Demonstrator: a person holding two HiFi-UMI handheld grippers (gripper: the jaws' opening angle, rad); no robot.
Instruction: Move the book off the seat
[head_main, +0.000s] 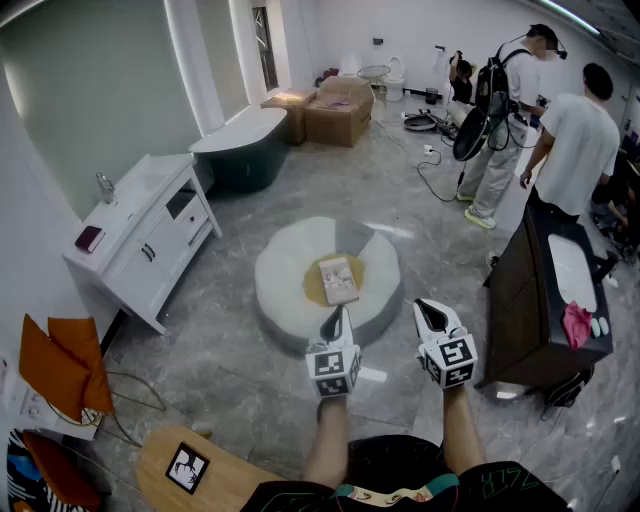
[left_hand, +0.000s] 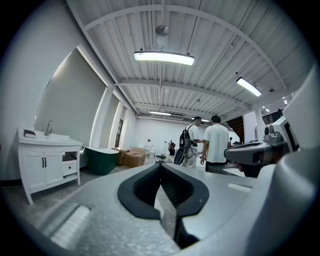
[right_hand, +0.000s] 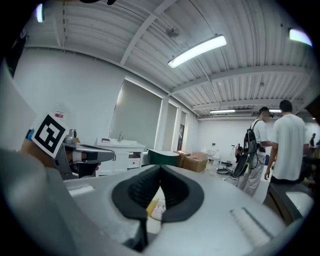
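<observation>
While the book (head_main: 338, 279) lies flat at the yellow centre of the round seat (head_main: 283, 300), removal has not begun. My left hand-held gripper (head_main: 338, 318) and right hand-held gripper (head_main: 428, 312) are fully closed, empty, short of it.

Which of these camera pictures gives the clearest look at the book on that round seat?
The head view: it looks down on the book, whole cover visible, lying on the round seat. The right gripper view catches only a sliver of it low in the frame; the left gripper view does not show it.
</observation>
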